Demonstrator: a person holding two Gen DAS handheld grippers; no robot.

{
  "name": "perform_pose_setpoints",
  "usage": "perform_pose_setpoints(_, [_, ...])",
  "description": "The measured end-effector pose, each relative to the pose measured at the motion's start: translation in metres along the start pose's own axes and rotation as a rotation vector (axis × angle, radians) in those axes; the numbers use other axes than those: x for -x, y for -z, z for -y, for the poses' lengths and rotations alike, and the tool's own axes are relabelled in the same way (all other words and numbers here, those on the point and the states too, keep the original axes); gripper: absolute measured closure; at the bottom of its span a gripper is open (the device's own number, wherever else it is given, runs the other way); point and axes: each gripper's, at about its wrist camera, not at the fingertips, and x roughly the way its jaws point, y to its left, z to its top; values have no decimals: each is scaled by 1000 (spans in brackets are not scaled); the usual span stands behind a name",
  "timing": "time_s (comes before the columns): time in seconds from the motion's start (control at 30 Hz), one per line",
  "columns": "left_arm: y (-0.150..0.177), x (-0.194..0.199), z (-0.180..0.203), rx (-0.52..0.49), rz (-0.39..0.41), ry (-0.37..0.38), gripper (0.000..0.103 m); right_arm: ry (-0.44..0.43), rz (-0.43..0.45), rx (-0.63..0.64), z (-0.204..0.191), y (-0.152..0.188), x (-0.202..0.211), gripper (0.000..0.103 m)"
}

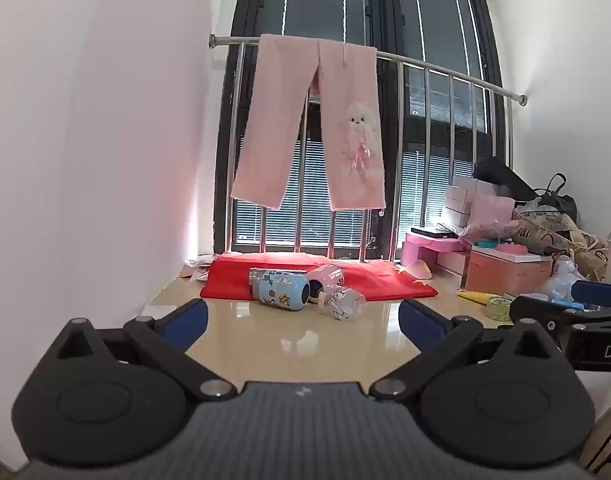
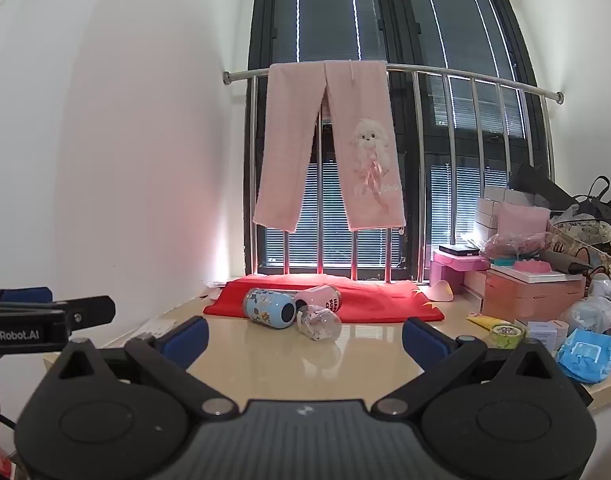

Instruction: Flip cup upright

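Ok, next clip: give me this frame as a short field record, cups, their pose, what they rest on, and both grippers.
cups: blue cartoon cup, pink cup, clear bottle
pose: all three lying on their sides, bunched together
support: beige table, at the front edge of a red cloth
left gripper: open, empty, short of the cups
right gripper: open, empty, short of the cups
task state: no cup upright yet
background: pink trousers hung on the window rail

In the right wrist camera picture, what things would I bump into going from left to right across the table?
Other gripper → blue cup lying on its side → clear bottle → yellow-green tape roll → blue packet.
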Motion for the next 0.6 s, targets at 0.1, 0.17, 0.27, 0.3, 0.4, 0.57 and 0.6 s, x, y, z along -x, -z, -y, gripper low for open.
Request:
perform_pose_setpoints(0.1, [0, -1, -1, 3, -6, 4, 0, 1, 1, 5, 0, 0, 0, 0])
perform_pose_setpoints(0.17, [-2, 3, 1, 3, -7, 2, 0, 1, 0, 6, 0, 0, 0, 0])
perform_pose_setpoints(0.27, [-5, 6, 10, -6, 0, 6, 0, 1, -1, 5, 0, 1, 1, 0])
perform_pose_setpoints(0.3, [-5, 5, 10, -5, 1, 10, 0, 1, -1, 5, 0, 1, 1, 0])
perform_pose_setpoints(0.4, [-12, 5, 9, -5, -3, 6, 0, 1, -2, 5, 0, 1, 0, 0])
perform_pose_setpoints(0.57, [-2, 3, -2, -9, -3, 14, 0, 1, -2, 5, 1, 2, 0, 0])
perform_pose_setpoints(0.6, [-2, 3, -2, -8, -4, 14, 0, 0, -2, 5, 1, 2, 0, 0])
